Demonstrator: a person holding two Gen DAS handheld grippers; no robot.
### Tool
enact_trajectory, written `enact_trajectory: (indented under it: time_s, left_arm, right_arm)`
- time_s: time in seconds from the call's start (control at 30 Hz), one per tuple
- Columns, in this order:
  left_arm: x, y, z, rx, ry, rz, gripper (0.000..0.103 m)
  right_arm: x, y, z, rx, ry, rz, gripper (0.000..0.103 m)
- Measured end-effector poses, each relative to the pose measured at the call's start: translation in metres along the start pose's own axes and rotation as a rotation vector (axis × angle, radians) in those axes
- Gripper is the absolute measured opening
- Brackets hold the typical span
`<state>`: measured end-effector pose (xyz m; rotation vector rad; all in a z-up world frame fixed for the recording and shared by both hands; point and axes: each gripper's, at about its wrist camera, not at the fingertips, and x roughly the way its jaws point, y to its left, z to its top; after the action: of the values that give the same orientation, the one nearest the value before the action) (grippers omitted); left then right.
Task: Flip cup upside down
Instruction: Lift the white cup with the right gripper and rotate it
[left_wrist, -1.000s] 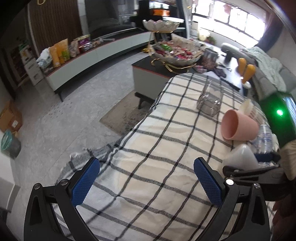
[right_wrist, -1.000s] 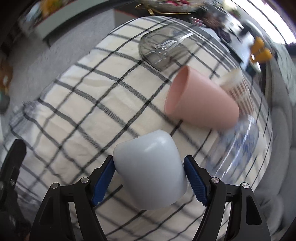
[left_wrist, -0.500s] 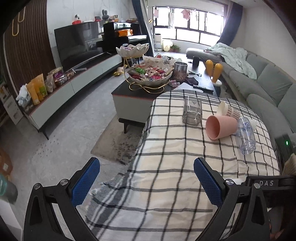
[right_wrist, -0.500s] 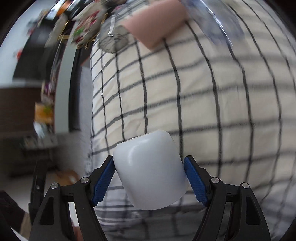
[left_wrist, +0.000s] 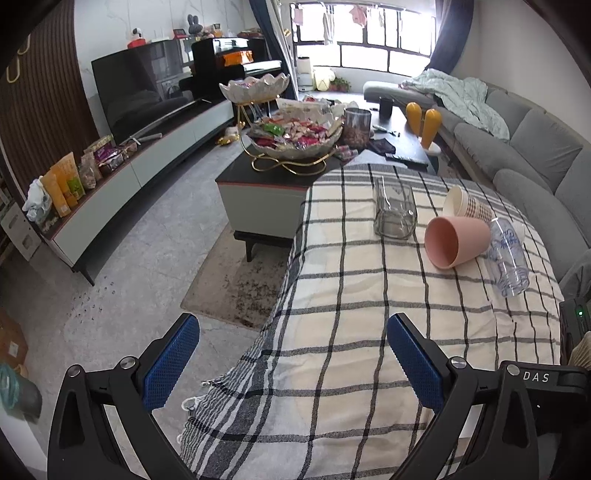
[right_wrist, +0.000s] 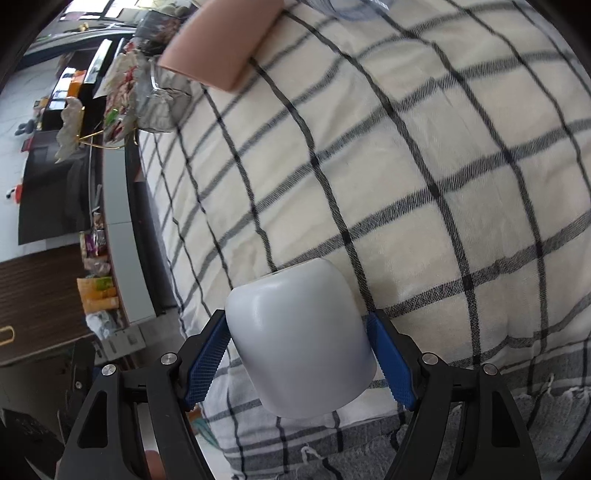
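My right gripper (right_wrist: 299, 354) is shut on a white cup (right_wrist: 299, 339), its closed base pointing away from the camera toward the checked cloth (right_wrist: 406, 166). The camera is rolled sideways, so the room stands on edge. The cup's mouth faces the camera side and is hidden. My left gripper (left_wrist: 291, 362) is open and empty, hovering over the near left edge of the cloth-covered table (left_wrist: 369, 314). The white cup does not show in the left wrist view.
A pink cup (left_wrist: 452, 240) lies on its side, with a clear plastic cup (left_wrist: 508, 254) and a paper cup (left_wrist: 465, 205) beside it, also lying down. A glass tumbler (left_wrist: 394, 212) stands behind. A coffee table with a snack bowl (left_wrist: 291, 142) and a sofa (left_wrist: 535, 155) lie beyond.
My right gripper has rolled with the white cup, turning the scene sideways. My left gripper has drawn back and up, showing more of the table and room.
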<state>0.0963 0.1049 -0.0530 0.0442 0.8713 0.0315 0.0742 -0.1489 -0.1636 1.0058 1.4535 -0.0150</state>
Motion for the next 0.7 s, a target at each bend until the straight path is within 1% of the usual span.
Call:
enact_trajectory:
  time_s: [0.1,0.17,0.2,0.23,0.37,0.47,0.57,0.67,0.7]
  left_arm:
    - [0.001,-0.001,-0.002,0.007,0.007,-0.005,0.103]
    - [0.001,-0.001,-0.003,0.007,0.01,-0.006,0.103]
    - [0.001,0.0,-0.003,0.006,0.011,-0.006,0.103]
    - [0.001,0.0,-0.003,0.005,0.011,-0.003,0.103]
    - [-0.001,0.0,-0.004,0.0,0.023,0.004,0.103]
    - [-0.006,-0.002,-0.005,0.001,0.026,0.001,0.103]
    - [-0.014,-0.011,-0.005,0.007,0.034,-0.024,0.103]
    - [-0.02,-0.027,-0.008,0.025,0.056,-0.069,0.103]
    - [-0.021,-0.033,-0.009,0.03,0.07,-0.086,0.103]
  right_arm:
    - [0.003,0.001,0.001,-0.007,-0.003,-0.002,0.077]
    - [0.003,0.003,0.002,-0.015,-0.009,-0.002,0.081]
    - [0.003,0.005,0.002,-0.02,-0.011,-0.004,0.087]
    - [0.0,0.004,0.001,-0.024,-0.014,-0.006,0.09]
    - [-0.009,0.008,0.001,-0.048,-0.035,-0.005,0.09]
    - [-0.022,0.011,-0.001,-0.076,-0.07,-0.011,0.09]
    - [-0.044,0.012,-0.004,-0.122,-0.141,-0.033,0.09]
    - [-0.076,0.01,-0.009,-0.188,-0.257,-0.089,0.09]
    - [-0.09,0.008,-0.011,-0.214,-0.311,-0.121,0.09]
